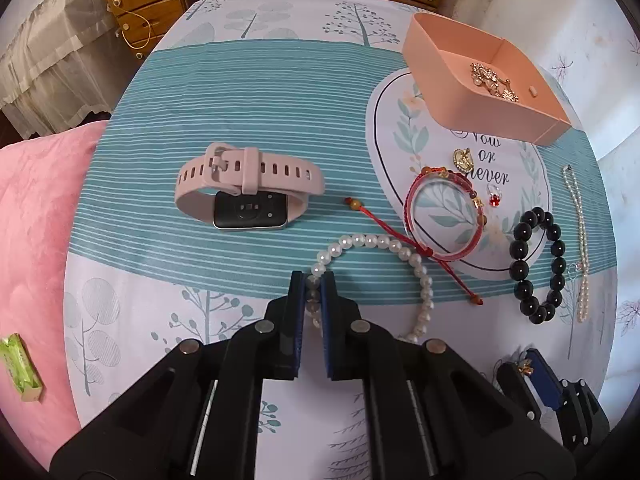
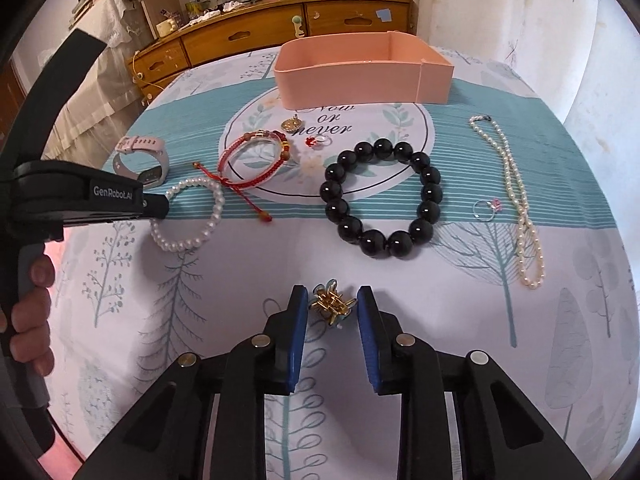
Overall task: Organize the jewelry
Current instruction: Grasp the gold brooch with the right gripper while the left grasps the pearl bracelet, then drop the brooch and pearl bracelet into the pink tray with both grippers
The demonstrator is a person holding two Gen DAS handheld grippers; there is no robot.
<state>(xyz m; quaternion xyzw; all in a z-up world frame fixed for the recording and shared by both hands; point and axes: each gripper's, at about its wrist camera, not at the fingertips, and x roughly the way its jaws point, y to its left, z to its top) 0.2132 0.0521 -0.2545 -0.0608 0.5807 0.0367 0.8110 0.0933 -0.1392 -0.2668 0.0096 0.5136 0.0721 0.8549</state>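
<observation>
The pink box (image 1: 452,92) stands at the far side of the table, ahead and to the right of both tools, and the right gripper (image 2: 331,307) is the nearer one to it. The left gripper (image 1: 314,300) is pressed together on the pearl bracelet (image 1: 384,242), whose loop lies to its right. The right gripper's jaws are still apart around the small gold ornament (image 2: 330,304); I cannot tell if they touch it.
</observation>
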